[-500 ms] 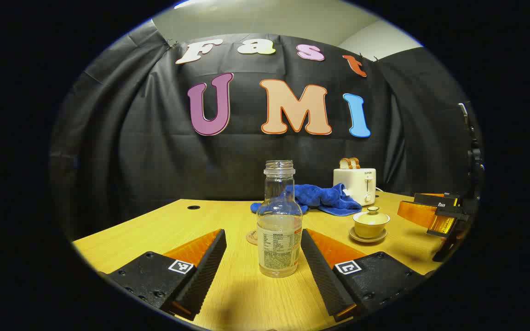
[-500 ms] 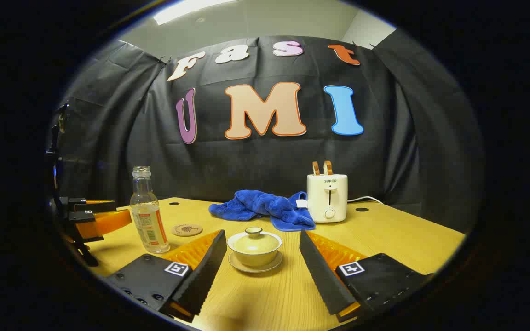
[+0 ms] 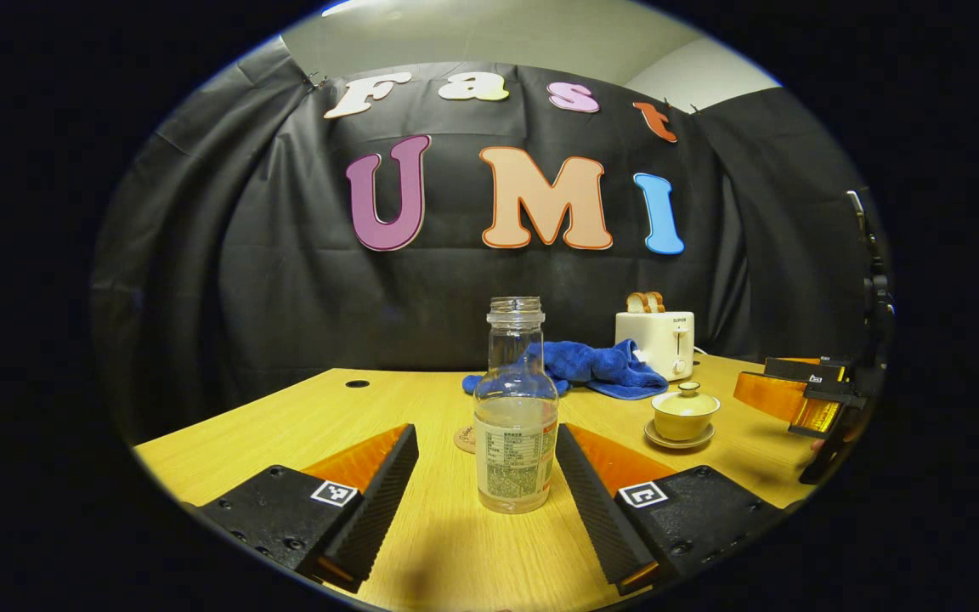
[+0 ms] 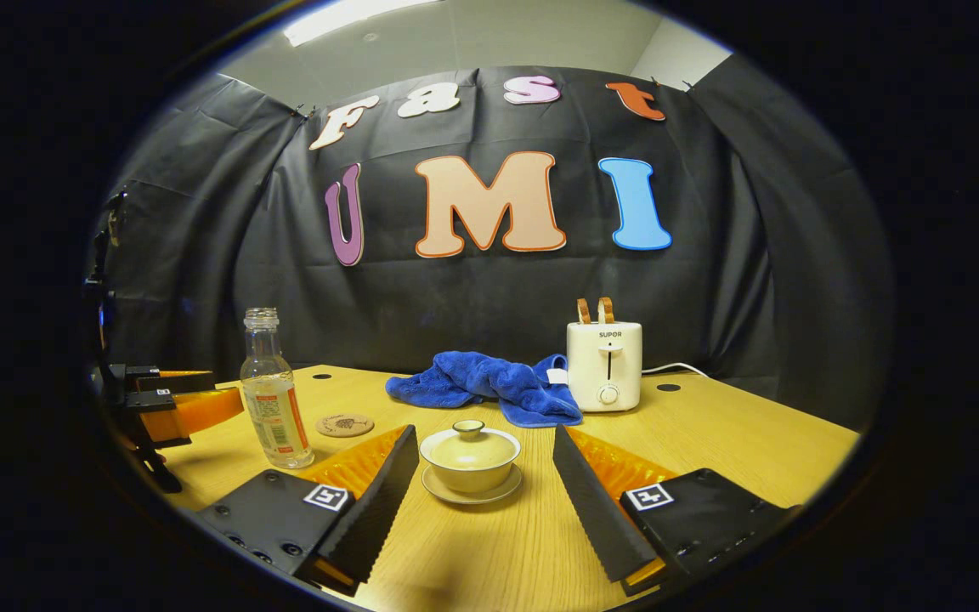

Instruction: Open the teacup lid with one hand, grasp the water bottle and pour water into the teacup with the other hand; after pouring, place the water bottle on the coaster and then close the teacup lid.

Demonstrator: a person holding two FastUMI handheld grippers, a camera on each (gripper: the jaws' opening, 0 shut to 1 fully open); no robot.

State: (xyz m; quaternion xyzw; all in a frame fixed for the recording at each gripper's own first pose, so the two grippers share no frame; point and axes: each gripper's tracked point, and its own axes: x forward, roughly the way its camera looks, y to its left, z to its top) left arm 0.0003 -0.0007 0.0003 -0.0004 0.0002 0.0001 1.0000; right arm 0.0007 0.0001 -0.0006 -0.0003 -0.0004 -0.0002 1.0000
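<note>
Water fills about the lower half of one clear, capless glass bottle with a printed label, upright at lower centre of the left gripper view, between the spread, released fingers of the left tool. One pale yellow lidded teacup on its saucer sits lid on at lower centre of the right gripper view, between the released fingers of the right tool, untouched. One round cork coaster lies just right of the bottle. Behind, on the wooden surface, lie one crumpled blue towel and one white toaster holding two bread slices.
</note>
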